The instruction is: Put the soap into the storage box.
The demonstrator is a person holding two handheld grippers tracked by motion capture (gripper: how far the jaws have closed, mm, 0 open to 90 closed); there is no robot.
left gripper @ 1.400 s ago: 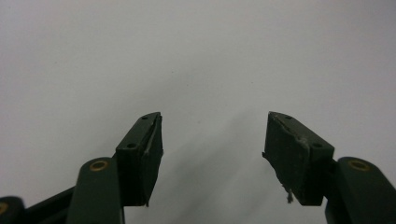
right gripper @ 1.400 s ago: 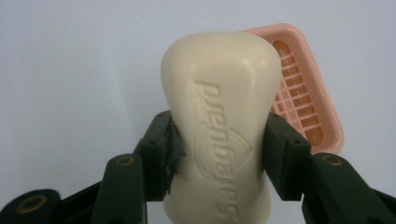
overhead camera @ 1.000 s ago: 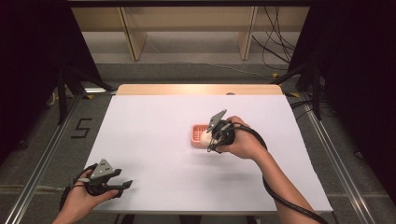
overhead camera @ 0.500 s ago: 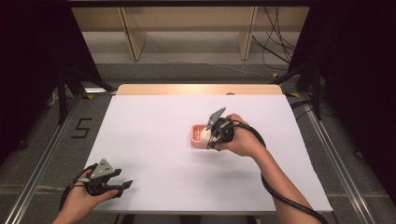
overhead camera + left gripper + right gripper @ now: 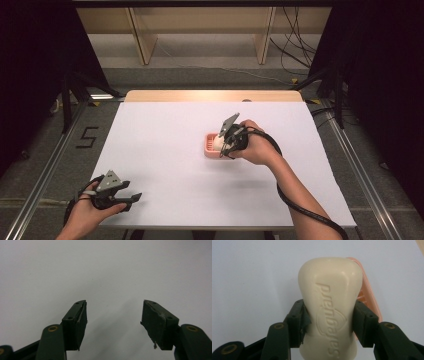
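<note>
A cream bar of soap with embossed lettering sits between the jaws of my right gripper, whose pads press on both its sides. Under and behind it lies a pink soap dish. From the high view the right gripper hovers over the pink dish near the table's middle, the pale soap just showing at its tip. My left gripper rests near the front left corner, jaws open; in its own view the left gripper has only bare white table between its pads.
The white table has a wooden strip along its far edge. Metal rails run along both sides of the table. Shelving and cables stand beyond the far edge.
</note>
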